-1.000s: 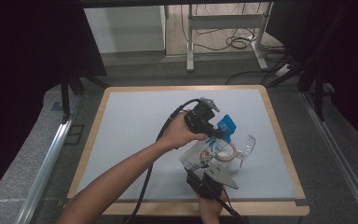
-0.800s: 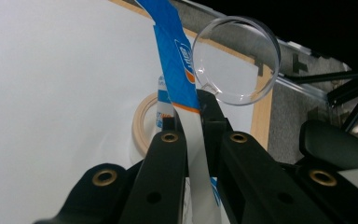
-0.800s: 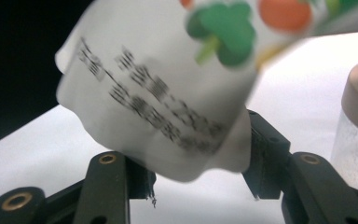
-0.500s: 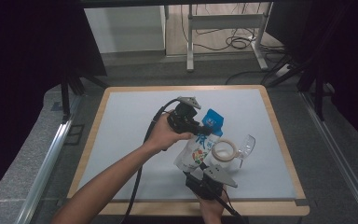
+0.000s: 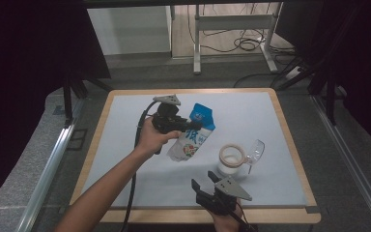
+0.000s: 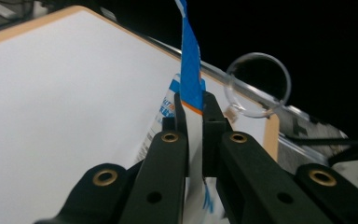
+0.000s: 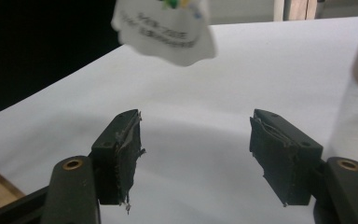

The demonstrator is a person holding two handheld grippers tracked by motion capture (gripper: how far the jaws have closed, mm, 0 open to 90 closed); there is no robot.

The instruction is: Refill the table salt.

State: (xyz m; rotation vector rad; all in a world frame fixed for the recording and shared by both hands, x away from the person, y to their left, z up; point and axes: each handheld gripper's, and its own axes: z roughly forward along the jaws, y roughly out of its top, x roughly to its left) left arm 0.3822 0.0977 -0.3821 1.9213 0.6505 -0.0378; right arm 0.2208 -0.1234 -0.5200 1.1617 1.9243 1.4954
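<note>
High view overhead, far; gripper views low, close; all share pouch (image 5: 192, 137).

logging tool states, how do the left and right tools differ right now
The left tool is shut on the blue-and-white pouch, held above the table; the right tool is open and empty, its jaws having just been opening. The left is mid-table, the right near the front edge. Both are hand-held.

The table (image 5: 125, 104) has a pale grey top framed by a light wooden rim. Beyond its far edge a metal stand (image 5: 232, 29) rests on the floor with black cables (image 5: 244, 44) coiled beside it. A white panel (image 5: 128, 29) stands past the far left corner. A metal rail (image 5: 48, 164) runs along the left edge.
</note>
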